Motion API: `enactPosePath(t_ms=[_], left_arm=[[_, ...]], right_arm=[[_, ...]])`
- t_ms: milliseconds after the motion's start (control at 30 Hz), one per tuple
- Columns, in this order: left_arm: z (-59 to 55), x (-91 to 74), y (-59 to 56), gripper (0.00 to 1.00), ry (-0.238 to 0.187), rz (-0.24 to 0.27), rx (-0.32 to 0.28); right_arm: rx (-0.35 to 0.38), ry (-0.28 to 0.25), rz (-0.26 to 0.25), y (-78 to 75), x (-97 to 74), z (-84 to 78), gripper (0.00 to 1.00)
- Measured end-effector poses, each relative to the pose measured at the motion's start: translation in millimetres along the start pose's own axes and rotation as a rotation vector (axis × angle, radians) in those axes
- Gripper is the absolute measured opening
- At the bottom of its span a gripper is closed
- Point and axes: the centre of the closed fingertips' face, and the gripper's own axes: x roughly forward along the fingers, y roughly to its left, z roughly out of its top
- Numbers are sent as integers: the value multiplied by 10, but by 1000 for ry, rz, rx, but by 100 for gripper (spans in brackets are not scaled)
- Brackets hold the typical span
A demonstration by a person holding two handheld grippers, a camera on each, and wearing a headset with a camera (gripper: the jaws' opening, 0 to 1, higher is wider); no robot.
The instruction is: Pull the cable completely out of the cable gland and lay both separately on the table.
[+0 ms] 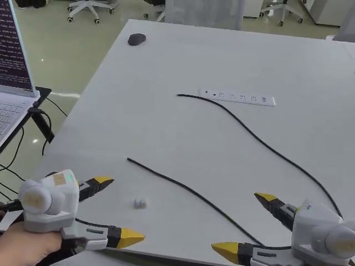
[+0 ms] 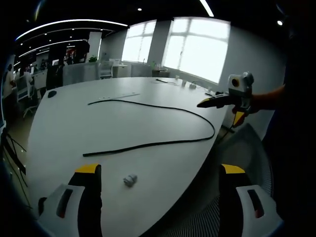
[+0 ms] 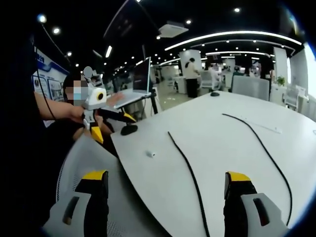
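left tongs (image 1: 120, 209) and right tongs (image 1: 244, 223) both gape, empty, at the near edge of the bench (image 1: 166, 72). the cable gland (image 1: 140, 204) sits just ahead of the left tongs, apart from the cable (image 1: 194, 193) running between the two. looks separated; best to lift clear without snagging the cable's loop by the right tongs.

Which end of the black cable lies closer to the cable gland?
The end nearer the person, just beyond the gland; the other end lies farther off beside the white power strip.
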Motion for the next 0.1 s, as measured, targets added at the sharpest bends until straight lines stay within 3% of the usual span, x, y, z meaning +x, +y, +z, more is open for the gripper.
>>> enactPosePath(t_ms=[100], left_arm=[[17,-13,2,99,-4,4,-4]], right_arm=[[28,-11,0,-14,-8,-13,99]])
